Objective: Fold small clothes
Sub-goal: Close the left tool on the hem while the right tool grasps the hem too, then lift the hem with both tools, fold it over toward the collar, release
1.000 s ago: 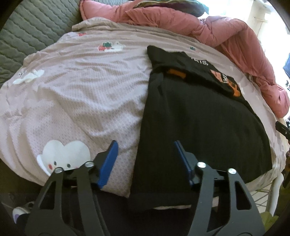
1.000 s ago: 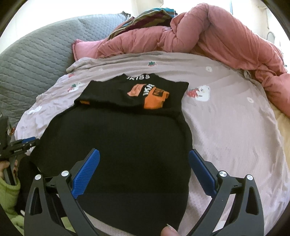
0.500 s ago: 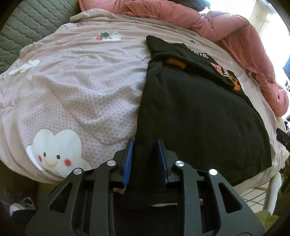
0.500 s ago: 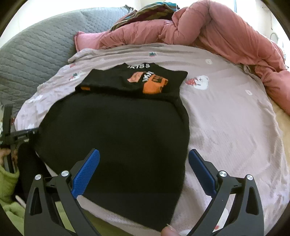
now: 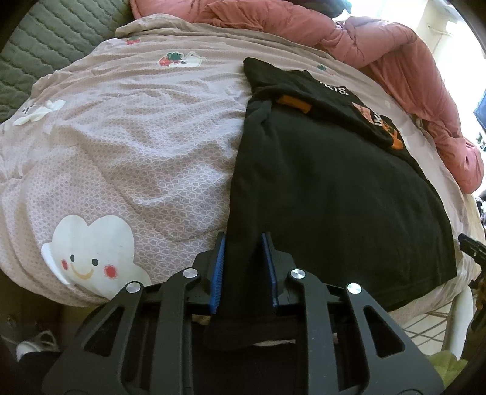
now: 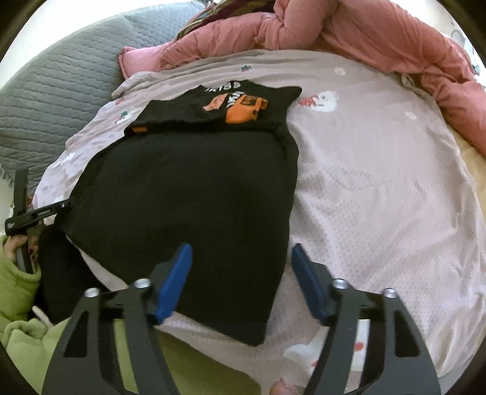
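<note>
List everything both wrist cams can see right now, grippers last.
shirt: one, black with orange print, flat on the bed, top folded over
bedspread: one, dusty pink with cartoon prints, under the shirt
comforter: one, salmon pink, bunched at the far edge
quilted cover: one, grey, far left
left hand-held gripper: black with blue pads, shut on the shirt's near left corner
right hand-held gripper: black with blue pads, open, straddling the shirt's near right corner

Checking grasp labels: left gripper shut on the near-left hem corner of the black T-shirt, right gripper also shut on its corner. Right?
Not quite. The left gripper is shut on the black T-shirt, but the right wrist view shows the right gripper open around the near-right corner.
</note>
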